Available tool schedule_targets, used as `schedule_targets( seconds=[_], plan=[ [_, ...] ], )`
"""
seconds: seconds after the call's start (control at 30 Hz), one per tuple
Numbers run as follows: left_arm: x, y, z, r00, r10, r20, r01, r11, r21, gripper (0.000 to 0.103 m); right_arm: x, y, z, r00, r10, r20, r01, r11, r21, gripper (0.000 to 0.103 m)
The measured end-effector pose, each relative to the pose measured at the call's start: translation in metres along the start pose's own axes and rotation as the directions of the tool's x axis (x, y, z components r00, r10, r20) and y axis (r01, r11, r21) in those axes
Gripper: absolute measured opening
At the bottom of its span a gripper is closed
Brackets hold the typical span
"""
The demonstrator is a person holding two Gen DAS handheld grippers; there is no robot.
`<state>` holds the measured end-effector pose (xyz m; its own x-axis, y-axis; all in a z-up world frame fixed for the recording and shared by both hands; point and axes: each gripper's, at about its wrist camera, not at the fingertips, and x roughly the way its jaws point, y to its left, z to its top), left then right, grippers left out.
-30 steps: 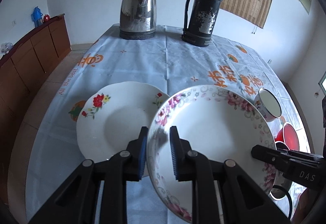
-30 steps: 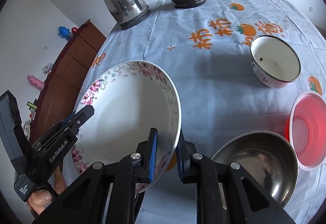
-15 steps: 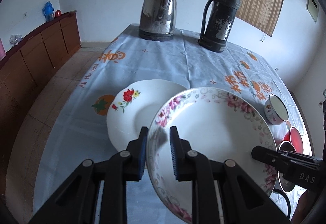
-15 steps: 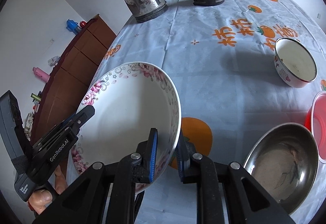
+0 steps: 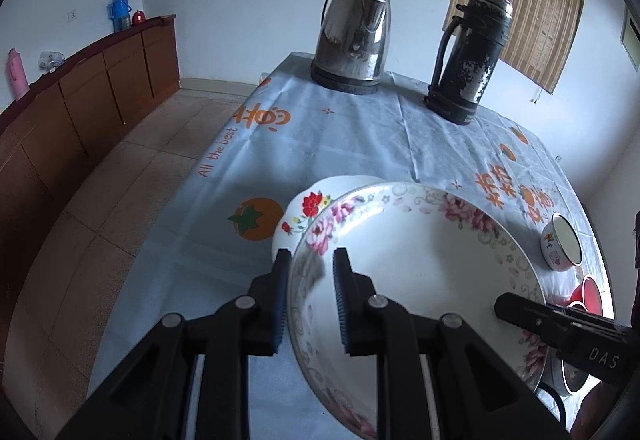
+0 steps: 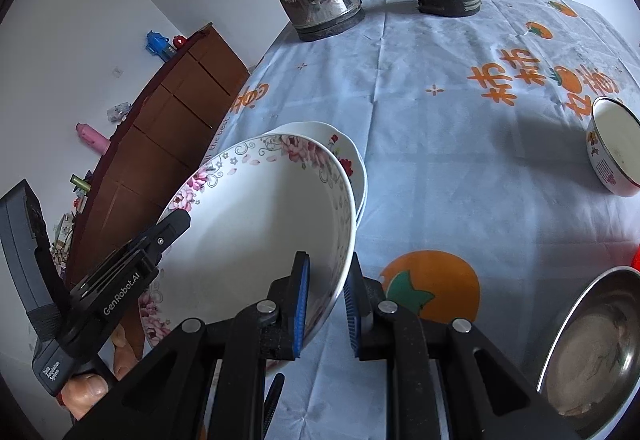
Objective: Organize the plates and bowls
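Both grippers carry one dish between them: the left gripper (image 5: pixel 308 296) is clamped on the near left rim of the pink-flowered plate (image 5: pixel 420 280), one pad inside the rim and one outside, and the right gripper (image 6: pixel 326 300) pinches the opposite rim of that same plate in the same way. The plate is off the tablecloth (image 5: pixel 360 144) and tilted, and it hangs over a second dish, the white plate with red flowers (image 5: pixel 308 208), which lies flat on the cloth and shows only as a crescent past the far edge of the held one (in the right wrist view its rim peeks out at the upper right of the raised plate). Whether the two plates touch cannot be told. Farther right on the table sit a small enamel bowl (image 6: pixel 614 146), a steel bowl (image 6: pixel 592 352) near the table's front edge, and a red bowl (image 5: pixel 588 294) beside it. At the far end stand a steel kettle (image 5: pixel 352 36) and a worn black thermos (image 5: pixel 470 56), well apart from the plates.
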<state>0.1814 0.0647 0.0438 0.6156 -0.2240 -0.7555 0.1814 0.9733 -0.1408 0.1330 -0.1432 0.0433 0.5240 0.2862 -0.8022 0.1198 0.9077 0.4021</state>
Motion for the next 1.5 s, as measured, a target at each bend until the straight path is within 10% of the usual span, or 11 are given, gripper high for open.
schedule_targets(
  seconds=[1.5],
  plan=[
    [0.065, 0.007, 0.011, 1.0, 0.018, -0.017, -0.018, 0.999, -0.046, 0.018, 0.051, -0.005, 0.021, 0.996, -0.056, 0.076, 0.058, 0.998, -0.028, 0.019]
  ],
)
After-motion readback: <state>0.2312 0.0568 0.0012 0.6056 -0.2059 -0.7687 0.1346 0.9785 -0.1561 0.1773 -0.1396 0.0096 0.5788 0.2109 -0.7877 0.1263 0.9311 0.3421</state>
